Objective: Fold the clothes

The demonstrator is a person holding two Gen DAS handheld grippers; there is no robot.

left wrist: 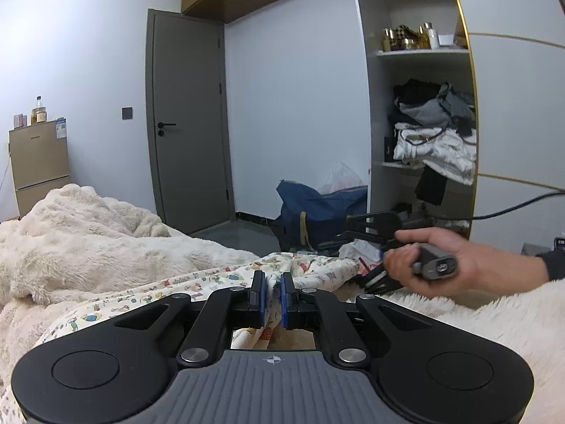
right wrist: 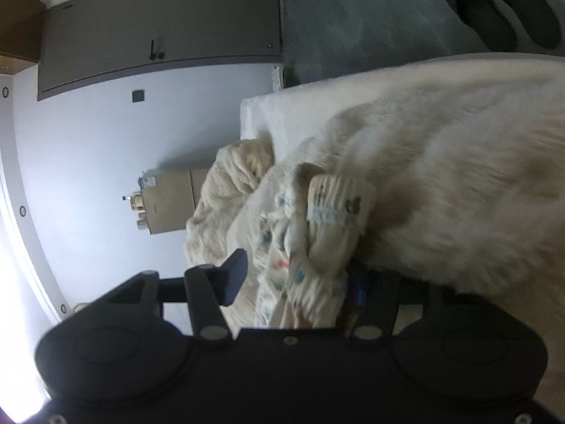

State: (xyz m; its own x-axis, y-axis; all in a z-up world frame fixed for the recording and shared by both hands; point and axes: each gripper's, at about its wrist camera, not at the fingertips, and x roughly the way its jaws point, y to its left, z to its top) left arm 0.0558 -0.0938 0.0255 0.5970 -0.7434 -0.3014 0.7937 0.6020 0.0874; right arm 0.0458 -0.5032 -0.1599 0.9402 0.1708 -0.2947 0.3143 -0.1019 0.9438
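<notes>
Hidden, cropped and blurred parts in the two wrist views

In the right wrist view the printed garment is smeared by motion, so its pattern cannot be read; its lower end disappears behind the right gripper body, and whether the blue pad on the right finger touches the cloth cannot be told. The fluffy blanket is also blurred, and the slippers are cut by the top edge. In the left wrist view the right hand covers most of the other gripper's handle, and its fingers are partly hidden behind the garment's far edge. Shelf bottles are too small to identify.
</notes>
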